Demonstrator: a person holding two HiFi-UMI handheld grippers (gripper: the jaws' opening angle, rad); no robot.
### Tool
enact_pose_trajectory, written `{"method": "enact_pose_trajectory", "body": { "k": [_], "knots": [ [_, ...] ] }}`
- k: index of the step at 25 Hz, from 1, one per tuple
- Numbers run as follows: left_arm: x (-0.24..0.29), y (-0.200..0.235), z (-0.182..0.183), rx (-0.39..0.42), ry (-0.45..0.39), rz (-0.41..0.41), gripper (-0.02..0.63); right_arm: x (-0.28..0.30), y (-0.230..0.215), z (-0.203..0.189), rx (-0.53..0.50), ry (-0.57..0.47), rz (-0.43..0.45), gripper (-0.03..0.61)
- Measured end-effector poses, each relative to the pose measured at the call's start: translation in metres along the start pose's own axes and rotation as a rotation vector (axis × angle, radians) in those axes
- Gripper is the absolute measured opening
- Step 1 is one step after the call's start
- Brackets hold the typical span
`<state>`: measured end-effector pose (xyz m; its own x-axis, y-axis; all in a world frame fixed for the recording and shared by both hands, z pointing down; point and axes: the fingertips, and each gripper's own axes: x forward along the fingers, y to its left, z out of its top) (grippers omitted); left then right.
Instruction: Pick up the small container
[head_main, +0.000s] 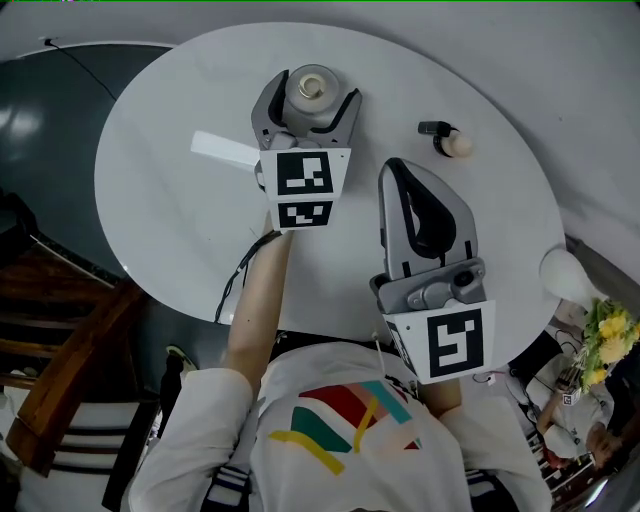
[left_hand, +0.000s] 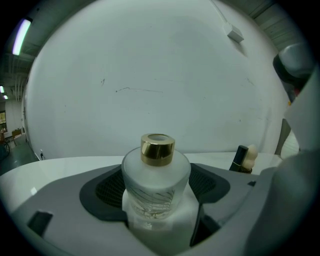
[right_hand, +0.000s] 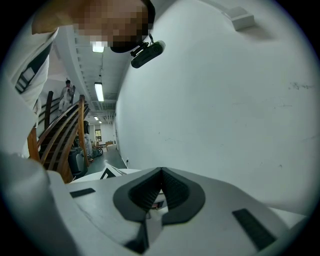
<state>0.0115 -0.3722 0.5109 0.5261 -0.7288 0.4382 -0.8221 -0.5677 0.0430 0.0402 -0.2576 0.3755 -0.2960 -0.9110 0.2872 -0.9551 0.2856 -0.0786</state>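
Observation:
The small container (head_main: 312, 95) is a frosted glass bottle (left_hand: 156, 182) with a gold cap, standing upright on the round white table (head_main: 190, 220). My left gripper (head_main: 314, 92) is around it, one jaw on each side at its widest, and a narrow gap shows on both sides in the head view. The bottle fills the middle of the left gripper view between the dark pads (left_hand: 107, 192). My right gripper (head_main: 398, 170) lies to the right of it, nearer the person, jaws shut together with nothing between them (right_hand: 160, 175).
A small black and cream object (head_main: 447, 140) stands on the table to the right of the bottle (left_hand: 244, 159). A white strip (head_main: 224, 150) lies to the left of the left gripper. A dark cable (head_main: 238, 275) hangs over the table's near edge.

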Motion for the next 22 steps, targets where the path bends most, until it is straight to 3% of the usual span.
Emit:
{"method": "enact_pose_trajectory", "body": {
  "k": [6, 22],
  "knots": [
    [0.001, 0.004, -0.002, 0.001, 0.000, 0.043, 0.356, 0.003, -0.006, -0.008, 0.018, 0.016, -0.014, 0.012],
    [0.001, 0.006, -0.002, 0.002, 0.002, 0.046, 0.348, 0.014, -0.010, -0.018, 0.051, 0.023, -0.037, 0.012]
  ]
}}
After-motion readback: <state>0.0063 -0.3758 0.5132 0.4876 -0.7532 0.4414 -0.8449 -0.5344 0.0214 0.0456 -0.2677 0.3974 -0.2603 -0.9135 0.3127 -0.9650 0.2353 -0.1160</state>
